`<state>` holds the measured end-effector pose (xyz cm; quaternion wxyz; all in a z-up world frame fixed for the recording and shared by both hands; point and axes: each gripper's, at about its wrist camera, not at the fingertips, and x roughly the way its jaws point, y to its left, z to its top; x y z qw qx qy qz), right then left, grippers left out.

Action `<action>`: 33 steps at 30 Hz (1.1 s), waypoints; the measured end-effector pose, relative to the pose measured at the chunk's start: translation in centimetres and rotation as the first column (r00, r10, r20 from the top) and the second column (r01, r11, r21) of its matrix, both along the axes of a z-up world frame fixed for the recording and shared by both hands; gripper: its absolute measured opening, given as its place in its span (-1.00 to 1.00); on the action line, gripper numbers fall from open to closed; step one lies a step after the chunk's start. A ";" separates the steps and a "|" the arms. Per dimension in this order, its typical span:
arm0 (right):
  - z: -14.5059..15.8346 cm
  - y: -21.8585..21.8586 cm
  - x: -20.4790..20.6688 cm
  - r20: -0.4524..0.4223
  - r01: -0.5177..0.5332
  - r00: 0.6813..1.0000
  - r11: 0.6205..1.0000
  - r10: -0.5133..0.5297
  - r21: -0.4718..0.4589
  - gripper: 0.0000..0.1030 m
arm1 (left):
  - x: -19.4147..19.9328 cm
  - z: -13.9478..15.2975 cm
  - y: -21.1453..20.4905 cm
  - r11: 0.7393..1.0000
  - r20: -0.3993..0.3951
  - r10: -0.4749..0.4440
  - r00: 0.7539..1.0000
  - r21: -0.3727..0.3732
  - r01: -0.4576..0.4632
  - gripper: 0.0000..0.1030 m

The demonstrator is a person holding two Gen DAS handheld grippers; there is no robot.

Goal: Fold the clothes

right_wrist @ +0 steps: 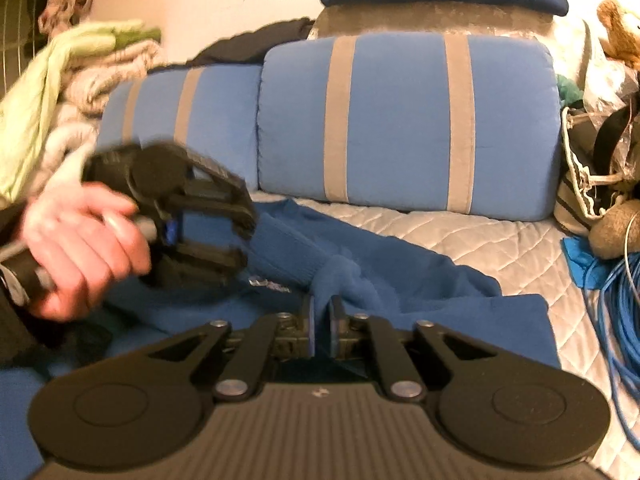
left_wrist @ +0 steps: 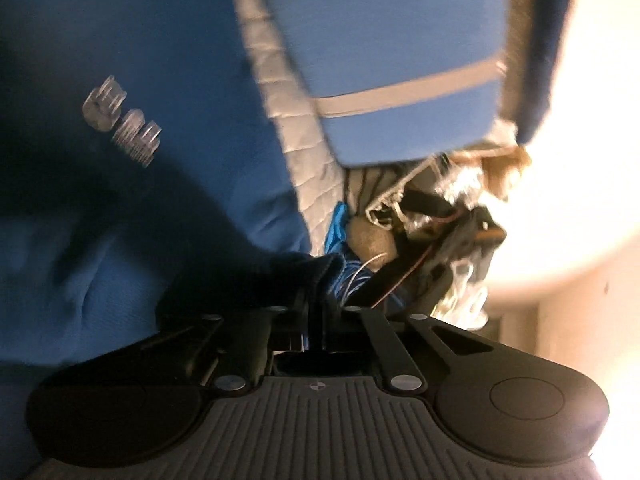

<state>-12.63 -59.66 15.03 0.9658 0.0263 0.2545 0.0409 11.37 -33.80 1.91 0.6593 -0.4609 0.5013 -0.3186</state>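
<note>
Item: blue sweatshirt (right_wrist: 360, 276), spread rumpled on the quilted bed (right_wrist: 480, 236), at 6 o'clock from the striped blue cushion (right_wrist: 404, 120). A small pale logo (left_wrist: 120, 120) shows on its front.

Handling, as judged: soft, thick knit; light, limp, not slippery, not fragile. It will sag and bunch when lifted. Best taken at a hem, cuff or shoulder edge, pinching one layer only.

Left gripper (left_wrist: 316, 276): fingers closed together, a dark fold of the sweatshirt bunched at the tips; whether the fabric is actually pinched cannot be told.

Right gripper (right_wrist: 322, 312): fingers narrowly apart, tips at a raised ridge of the cloth; the pads do not appear to press it.

Surroundings: blue cable (right_wrist: 616, 320) at 3 o'clock.
</note>
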 end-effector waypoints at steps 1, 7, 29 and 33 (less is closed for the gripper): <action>-0.1 0.2 -0.1 0.004 0.006 1.000 0.999 -0.006 -0.032 -0.02 | 0.0 0.9 0.1 1.000 0.038 -0.009 0.999 0.018 0.008 -0.90; -2.0 1.0 -0.3 0.002 0.012 1.000 0.974 -0.011 -0.227 0.77 | 0.0 5.5 0.8 0.997 0.202 -0.042 0.979 0.068 0.029 -0.90; -6.3 -8.0 2.4 -0.140 0.406 0.897 0.907 -0.419 -0.112 0.84 | 0.4 15.4 8.2 0.991 0.387 0.072 0.919 0.080 -0.111 -0.91; -5.5 -8.0 2.6 -0.128 0.382 0.912 0.921 -0.390 -0.082 0.84 | 0.0 16.9 10.6 0.984 0.412 0.095 0.906 0.098 -0.148 -0.91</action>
